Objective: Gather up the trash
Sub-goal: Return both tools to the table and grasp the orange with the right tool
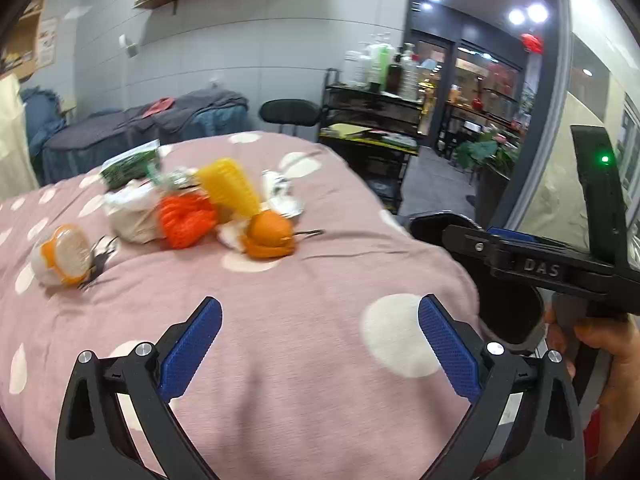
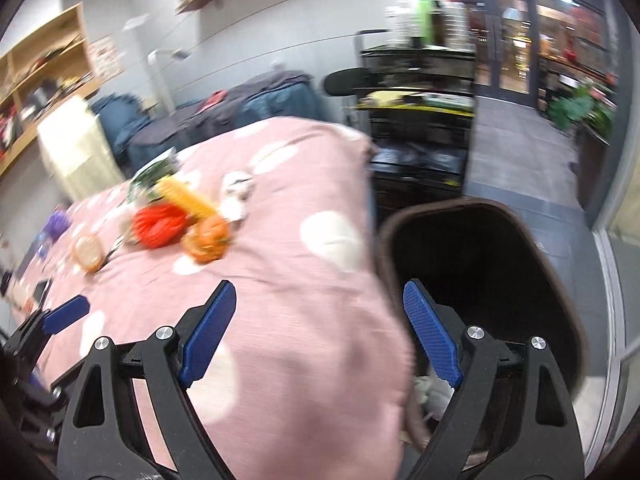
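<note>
A heap of trash lies on the pink polka-dot bedcover [image 1: 280,312]: an orange peel-like piece [image 1: 269,234], a red-orange net [image 1: 185,219], a yellow ribbed wrapper [image 1: 232,187], white crumpled paper [image 1: 132,214], a green packet [image 1: 130,166] and an orange-rimmed lid [image 1: 68,254]. My left gripper [image 1: 320,312] is open and empty, short of the heap. My right gripper [image 2: 319,300] is open and empty over the bed edge, beside the dark bin [image 2: 480,264]. White trash [image 2: 432,394] lies inside the bin. The heap also shows in the right wrist view [image 2: 204,236].
The bin [image 1: 508,312] stands off the bed's right edge, with my right gripper's body [image 1: 560,264] over it. A black cart [image 1: 372,120] with bottles and a stool [image 1: 290,112] stand behind the bed. A second covered bed [image 1: 140,128] is at the back left.
</note>
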### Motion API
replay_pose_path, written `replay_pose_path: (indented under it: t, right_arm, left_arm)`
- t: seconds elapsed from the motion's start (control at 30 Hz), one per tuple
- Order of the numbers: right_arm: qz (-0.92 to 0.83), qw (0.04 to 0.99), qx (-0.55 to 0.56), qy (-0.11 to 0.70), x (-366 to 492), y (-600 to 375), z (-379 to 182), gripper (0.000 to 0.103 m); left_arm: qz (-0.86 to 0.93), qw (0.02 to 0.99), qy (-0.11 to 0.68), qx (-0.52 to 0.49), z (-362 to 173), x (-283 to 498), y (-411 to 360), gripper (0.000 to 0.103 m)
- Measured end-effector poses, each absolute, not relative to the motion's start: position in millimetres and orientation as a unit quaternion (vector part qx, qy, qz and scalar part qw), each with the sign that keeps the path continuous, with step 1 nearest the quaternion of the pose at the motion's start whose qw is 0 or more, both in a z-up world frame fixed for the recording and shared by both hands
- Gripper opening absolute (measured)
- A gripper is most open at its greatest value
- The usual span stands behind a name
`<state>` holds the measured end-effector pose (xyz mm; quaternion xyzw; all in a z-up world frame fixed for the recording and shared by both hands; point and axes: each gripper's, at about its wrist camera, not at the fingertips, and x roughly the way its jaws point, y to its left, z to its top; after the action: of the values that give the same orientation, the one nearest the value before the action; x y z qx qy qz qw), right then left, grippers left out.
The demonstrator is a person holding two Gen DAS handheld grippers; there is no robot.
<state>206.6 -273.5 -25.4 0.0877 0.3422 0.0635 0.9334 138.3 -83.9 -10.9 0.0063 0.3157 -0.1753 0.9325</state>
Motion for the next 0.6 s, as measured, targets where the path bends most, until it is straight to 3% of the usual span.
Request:
replay_pose_path:
  t: [0.3,0.6]
  right_arm:
    - [0.152,0.912,0.019,0.381,259,-201,-25,0.085]
    - [0.181,0.870,-0.071,0.453,330,-143,-48,0.081]
  left_arm:
    - [-0.113,0.937,0.329,-0.028,-15,159,-9,0.097]
    - [-0.108,0.935,0.335,-0.043,-10,179,13,0.096]
